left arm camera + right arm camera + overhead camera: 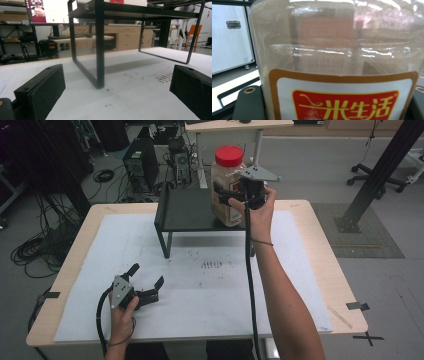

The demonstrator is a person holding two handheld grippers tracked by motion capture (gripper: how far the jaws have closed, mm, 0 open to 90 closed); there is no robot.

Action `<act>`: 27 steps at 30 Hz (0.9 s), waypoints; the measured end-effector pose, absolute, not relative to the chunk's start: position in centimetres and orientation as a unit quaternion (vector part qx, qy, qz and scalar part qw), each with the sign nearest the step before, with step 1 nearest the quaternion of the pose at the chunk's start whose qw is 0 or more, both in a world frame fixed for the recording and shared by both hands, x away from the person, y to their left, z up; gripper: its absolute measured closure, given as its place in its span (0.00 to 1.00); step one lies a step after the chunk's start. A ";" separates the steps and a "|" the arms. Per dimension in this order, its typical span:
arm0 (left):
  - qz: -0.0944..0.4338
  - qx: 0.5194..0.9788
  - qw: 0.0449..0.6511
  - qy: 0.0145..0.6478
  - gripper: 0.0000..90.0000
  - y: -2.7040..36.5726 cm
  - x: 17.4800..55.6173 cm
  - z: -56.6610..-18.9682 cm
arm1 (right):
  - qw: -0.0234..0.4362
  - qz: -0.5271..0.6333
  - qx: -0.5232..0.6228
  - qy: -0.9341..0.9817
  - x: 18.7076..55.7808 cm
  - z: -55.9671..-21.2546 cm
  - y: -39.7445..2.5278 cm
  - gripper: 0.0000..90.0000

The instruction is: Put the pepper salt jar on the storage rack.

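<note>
A clear plastic jar (pixel 222 175) with a red lid (pixel 229 155) and pale contents stands on the right end of a black metal shelf (pixel 190 212). My right gripper (pixel 231 196) is shut on the jar at mid-height. In the right gripper view the jar (pixel 337 50) and its red and yellow label (pixel 344 105) sit between the fingers (pixel 249 105). My left gripper (pixel 147 275) rests low on the table at the front left, open and holding nothing. In the left gripper view its pads (pixel 42 90) point at the shelf's leg (pixel 100 45).
White paper (pixel 200 310) covers the wooden table, with dark specks (pixel 211 265) in front of the shelf. On the floor beyond are a computer tower (pixel 141 165), cables (pixel 35 250), a desk (pixel 235 127), a chair base (pixel 380 180) and a black post (pixel 385 165).
</note>
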State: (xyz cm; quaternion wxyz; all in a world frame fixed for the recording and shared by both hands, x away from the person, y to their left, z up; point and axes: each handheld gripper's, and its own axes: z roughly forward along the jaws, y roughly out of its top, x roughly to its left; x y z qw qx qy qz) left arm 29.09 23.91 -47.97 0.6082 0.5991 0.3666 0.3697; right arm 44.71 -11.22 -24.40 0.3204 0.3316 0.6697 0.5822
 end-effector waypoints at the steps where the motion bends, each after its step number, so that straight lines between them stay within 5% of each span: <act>1: 0.370 0.599 0.608 0.367 0.00 23.9 29.1 -48.0 | 0.320 0.583 0.333 0.668 44.9 -24.5 -11.2 0.28; 27: 0.369 0.598 0.609 0.367 0.00 23.9 29.1 -48.0 | 0.310 0.585 0.343 0.667 46.7 -25.4 -11.0 0.28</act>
